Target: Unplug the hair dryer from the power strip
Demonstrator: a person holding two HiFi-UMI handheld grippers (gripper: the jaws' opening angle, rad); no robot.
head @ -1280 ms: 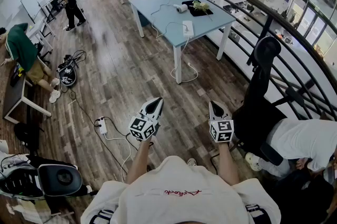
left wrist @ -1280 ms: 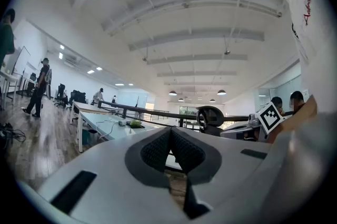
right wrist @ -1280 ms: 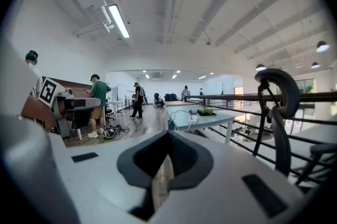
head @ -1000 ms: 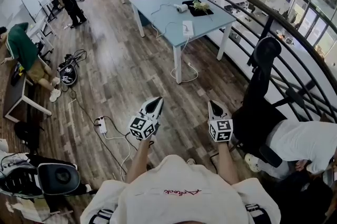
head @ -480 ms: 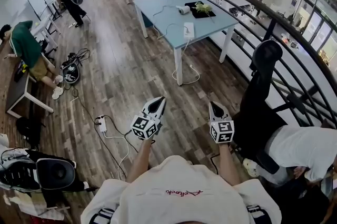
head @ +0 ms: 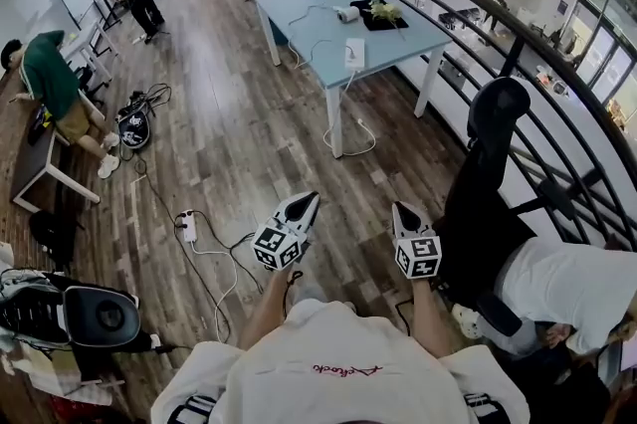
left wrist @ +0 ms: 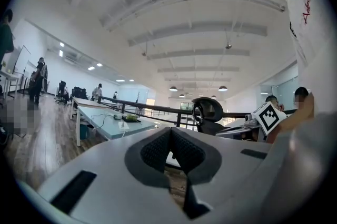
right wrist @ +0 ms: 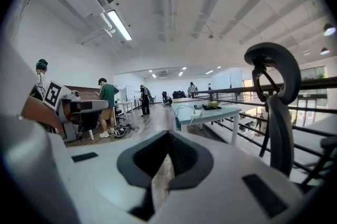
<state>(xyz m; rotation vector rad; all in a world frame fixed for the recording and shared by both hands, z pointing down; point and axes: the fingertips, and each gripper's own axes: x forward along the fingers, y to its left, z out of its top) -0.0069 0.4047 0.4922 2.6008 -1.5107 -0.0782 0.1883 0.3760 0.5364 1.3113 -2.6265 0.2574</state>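
The white hair dryer point(head: 345, 14) lies on the far light-blue table point(head: 398, 39). Its cord runs to a white power strip point(head: 353, 54) near the table's front edge. A black tray with a green plant point(head: 376, 12) sits beside the dryer. My left gripper point(head: 307, 198) and right gripper point(head: 402, 209) are held side by side over the wood floor, well short of the table, both shut and empty. In the left gripper view the shut left gripper point(left wrist: 169, 131) points at the table point(left wrist: 108, 123) at left. In the right gripper view the shut right gripper point(right wrist: 167, 133) faces the table point(right wrist: 210, 111).
A second power strip point(head: 188, 229) with white cables lies on the floor at my left. A black office chair point(head: 493, 128) and a seated person point(head: 567, 278) are close on the right, against the black railing point(head: 557, 44). People and a bag point(head: 131, 128) are at far left.
Both grippers have moved a little forward and lower, still shut and side by side. The view has shifted slightly over the floor towards the table.
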